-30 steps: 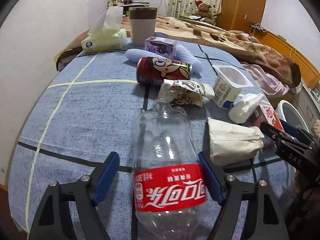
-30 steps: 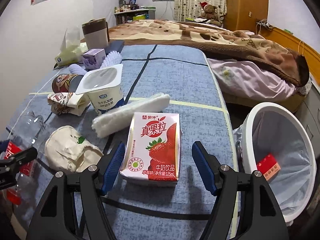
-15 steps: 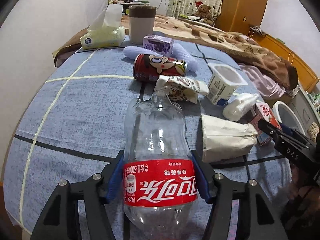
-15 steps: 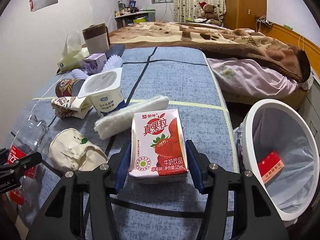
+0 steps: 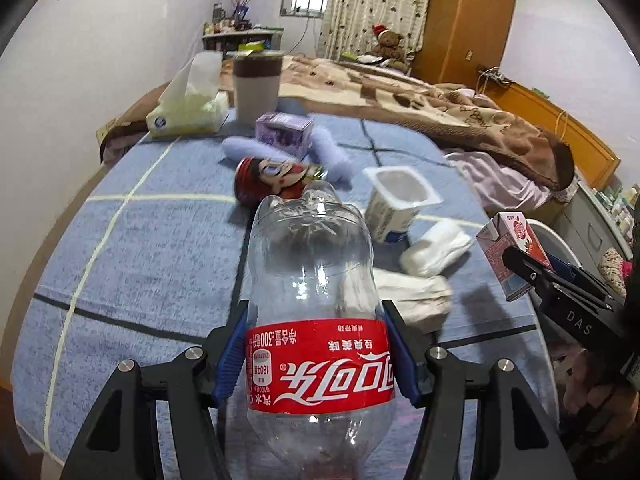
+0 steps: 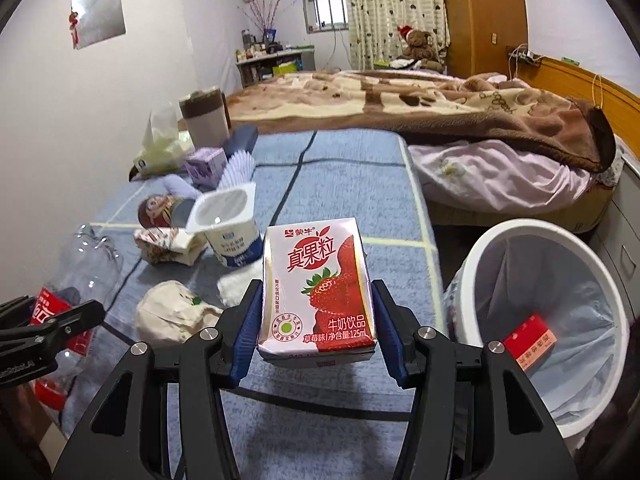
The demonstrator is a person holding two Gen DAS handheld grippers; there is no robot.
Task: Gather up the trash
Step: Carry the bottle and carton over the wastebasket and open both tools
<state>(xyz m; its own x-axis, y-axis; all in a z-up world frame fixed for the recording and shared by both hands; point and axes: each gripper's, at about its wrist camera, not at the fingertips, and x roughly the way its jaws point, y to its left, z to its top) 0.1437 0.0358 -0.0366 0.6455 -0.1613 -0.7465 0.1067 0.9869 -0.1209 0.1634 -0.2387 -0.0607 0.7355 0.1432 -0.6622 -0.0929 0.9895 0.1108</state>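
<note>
Left tool (image 5: 318, 364): blue pads are clamping a clear plastic bottle (image 5: 314, 280) at its red label; the bottle's base is running out of the lower edge of the left view, and its neck is pointing away from the tool. It is riding clear of the blue bedspread (image 5: 152, 248). Beyond its neck, a red can (image 5: 266, 178) is lying on its side, partly hidden by the bottle.

Right of the left tool: a white yogurt cup (image 5: 396, 200) is standing tilted, a white wad (image 5: 434, 246) is lying just beside it, and a cream crumpled bag (image 5: 412, 294) is sitting half behind the bottle.

Right tool (image 6: 316, 326): pads are gripping a strawberry milk carton (image 6: 320, 292) by its two sides, printed face toward the camera; its underside is not showing.

Right of the right tool: a white trash bin (image 6: 484, 248) with a liner is standing beside the bed, its near rim being cut off by the tool's arm. A red packet (image 6: 530, 342) is lying inside; its print is too blurred to read.
</note>
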